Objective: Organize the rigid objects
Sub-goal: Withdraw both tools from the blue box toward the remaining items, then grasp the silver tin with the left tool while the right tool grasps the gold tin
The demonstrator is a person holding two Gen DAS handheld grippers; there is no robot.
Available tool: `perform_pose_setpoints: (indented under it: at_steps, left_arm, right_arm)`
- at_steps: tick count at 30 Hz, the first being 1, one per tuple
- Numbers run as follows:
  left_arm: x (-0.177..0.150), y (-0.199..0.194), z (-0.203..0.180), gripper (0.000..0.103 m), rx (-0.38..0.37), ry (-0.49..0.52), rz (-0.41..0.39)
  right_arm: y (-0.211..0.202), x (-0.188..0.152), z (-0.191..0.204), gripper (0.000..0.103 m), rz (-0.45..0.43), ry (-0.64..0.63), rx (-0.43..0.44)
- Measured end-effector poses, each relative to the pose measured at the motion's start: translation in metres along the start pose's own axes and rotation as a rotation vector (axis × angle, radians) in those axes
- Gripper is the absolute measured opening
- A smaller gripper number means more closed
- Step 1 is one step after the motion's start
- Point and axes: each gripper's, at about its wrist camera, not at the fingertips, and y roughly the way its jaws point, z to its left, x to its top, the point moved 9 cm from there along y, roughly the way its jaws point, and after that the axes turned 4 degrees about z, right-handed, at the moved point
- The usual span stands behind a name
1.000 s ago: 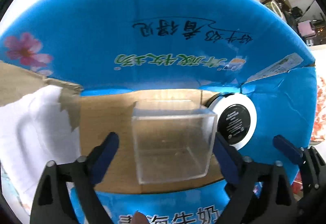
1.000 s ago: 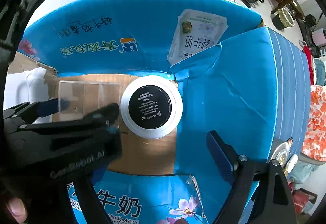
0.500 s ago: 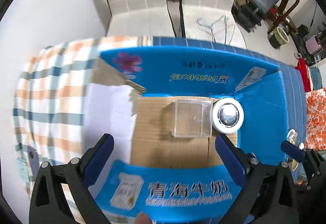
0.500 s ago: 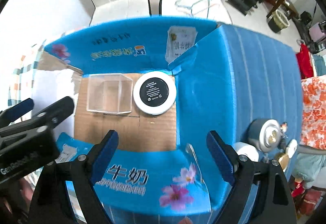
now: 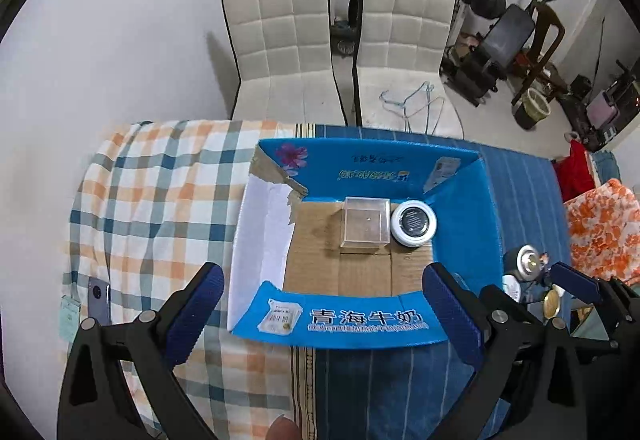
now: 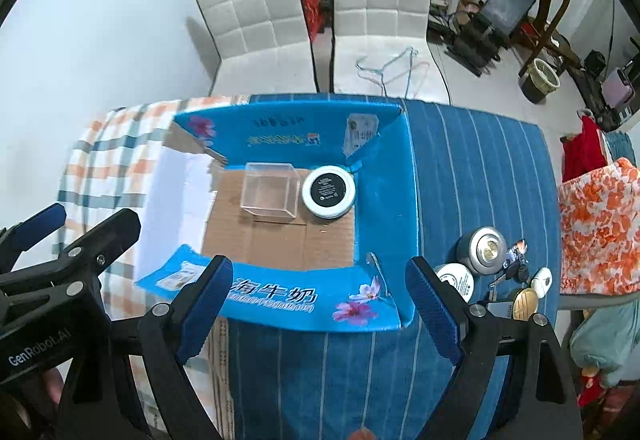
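An open blue cardboard box (image 5: 460,200) (image 6: 384,176) lies on the table. Inside it stand a clear plastic cube (image 5: 365,223) (image 6: 270,192) and, touching its right side, a round white jar with a black lid (image 5: 413,223) (image 6: 329,191). My left gripper (image 5: 320,316) is open and empty, high above the box's near wall. My right gripper (image 6: 320,312) is open and empty, also above the near wall. A metal tin (image 6: 484,250) (image 5: 525,260), a white jar (image 6: 456,280) and small items (image 6: 524,288) lie on the blue cloth right of the box.
The table has a checked cloth (image 5: 152,200) on the left and a blue striped cloth (image 6: 480,160) on the right. A phone (image 5: 98,300) lies at the left edge. Two white chairs (image 5: 280,52) stand behind the table, gym gear beyond.
Both grippers have risen and pulled back from inside the box. The left gripper has left the clear cube standing beside the jar.
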Motion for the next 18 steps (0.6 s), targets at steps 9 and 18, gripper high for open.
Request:
perform_pose_setpoints:
  at_steps: [9, 18]
  left_arm:
    - [-0.014, -0.026, -0.040, 0.102, -0.009, 0.004, -0.032]
    - [-0.026, 0.017, -0.187, 0.102, -0.115, 0.150, 0.048]
  right_arm:
    - [-0.031, -0.027, -0.041, 0.090, -0.008, 0.022, 0.056]
    - [-0.004, -0.078, -0.234, 0.090, 0.071, 0.321, -0.049]
